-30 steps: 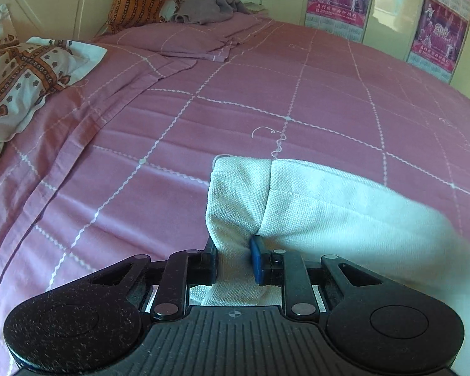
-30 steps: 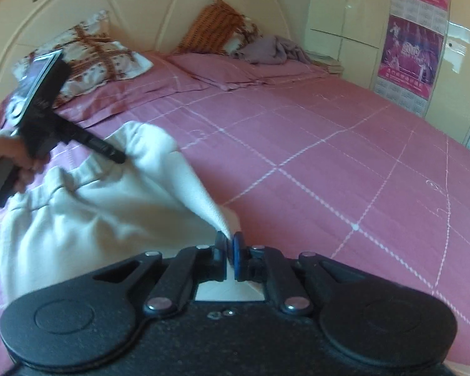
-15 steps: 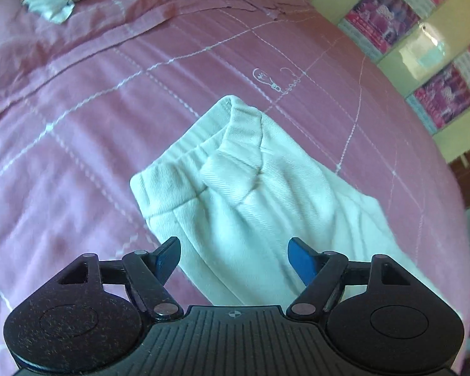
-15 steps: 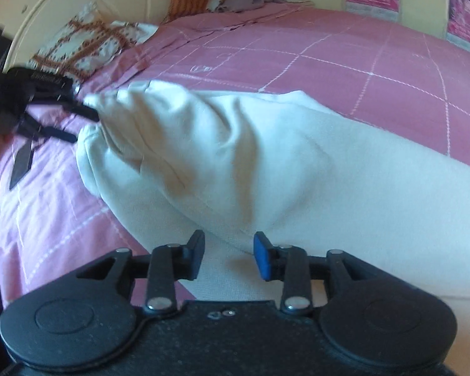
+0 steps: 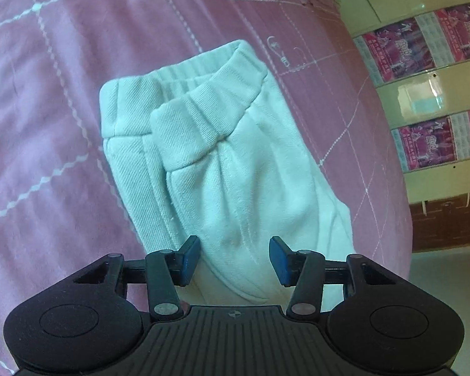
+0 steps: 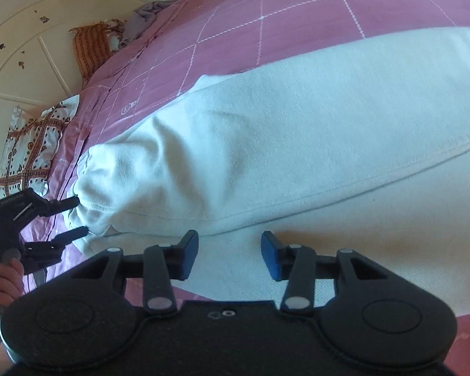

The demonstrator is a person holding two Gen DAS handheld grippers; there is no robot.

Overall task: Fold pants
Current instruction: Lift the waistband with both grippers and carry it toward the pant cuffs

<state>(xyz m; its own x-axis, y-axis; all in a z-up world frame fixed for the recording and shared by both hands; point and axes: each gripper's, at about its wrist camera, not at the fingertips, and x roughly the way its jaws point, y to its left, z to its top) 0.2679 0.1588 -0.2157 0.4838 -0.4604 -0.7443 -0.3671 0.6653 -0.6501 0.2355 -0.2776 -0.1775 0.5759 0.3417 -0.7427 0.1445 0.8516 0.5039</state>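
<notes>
Since a second ago both grippers have let go of the pants and tipped down toward the bed; the cloth that hung pinched in each pair of jaws now lies flat, doubled over on itself.

The bed (image 5: 62,62), under a pink checked cover, fills everything beyond the jaws in both views. The pants (image 5: 222,169) lie on it straight ahead of the left jaws, waistband at the far end, one layer of waistband resting on the other a little askew. In the right view the pants (image 6: 297,131) stretch across just beyond the jaws, the upper layer's edge running above them and a lower layer passing beneath.

By the look of it one lengthwise fold is done, leg laid over leg. What seems left is squaring the offset waistbands and folding the length over at least once more.

The left gripper (image 5: 235,258) has its jaws partly apart and closing; the pants' near edge shows between them, but the pads do not press on it. The right gripper (image 6: 230,253) has its jaws about half apart and opening a touch, poised over cloth, gripping nothing. A hand (image 6: 3,282) holding the left gripper shows far left of the right jaws.
</notes>
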